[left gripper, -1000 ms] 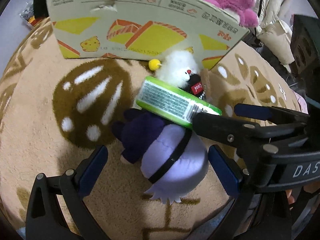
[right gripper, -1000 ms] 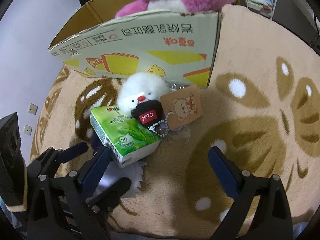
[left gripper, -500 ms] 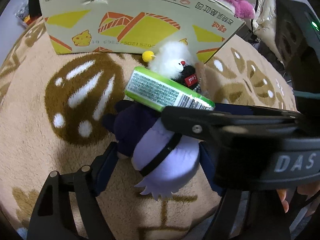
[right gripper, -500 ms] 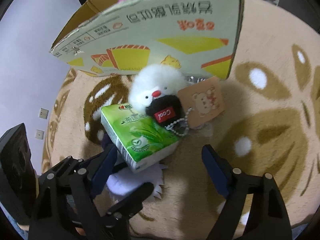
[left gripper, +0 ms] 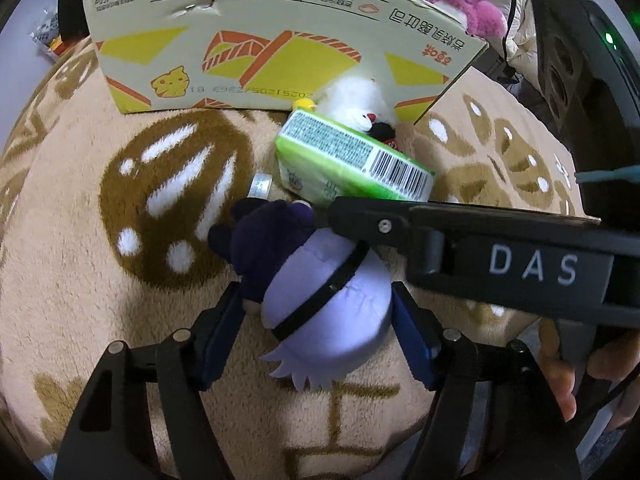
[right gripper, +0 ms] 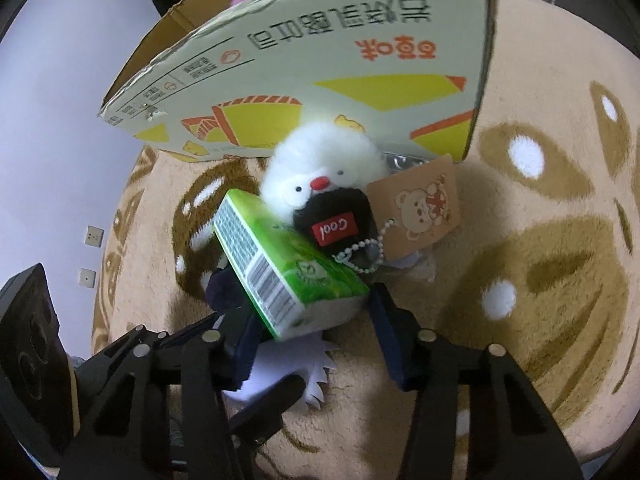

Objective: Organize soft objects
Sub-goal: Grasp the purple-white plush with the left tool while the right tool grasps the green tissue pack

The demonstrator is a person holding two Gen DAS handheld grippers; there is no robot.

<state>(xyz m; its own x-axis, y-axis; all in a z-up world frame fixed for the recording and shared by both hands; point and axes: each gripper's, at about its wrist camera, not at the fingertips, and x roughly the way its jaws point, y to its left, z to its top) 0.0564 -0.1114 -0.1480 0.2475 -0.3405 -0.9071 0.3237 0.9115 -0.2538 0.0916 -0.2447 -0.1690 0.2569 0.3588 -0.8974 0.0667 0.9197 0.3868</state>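
Tan patterned rug [left gripper: 72, 288] underneath; wall sockets [right gripper: 94, 236] on lavender wall [right gripper: 60, 92].

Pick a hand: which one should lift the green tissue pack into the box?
Right. The right gripper already straddles the green tissue pack; the left gripper is closed around the purple plush.

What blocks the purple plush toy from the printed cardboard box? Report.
The green wrapped tissue pack rests on the purple plush toy; the white fluffy toy sits beyond, in front of the printed cardboard box.

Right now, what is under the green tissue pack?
The purple plush toy lies partly beneath the green tissue pack; a small silver cylinder peeks out beside it. Anything further underneath is hidden.
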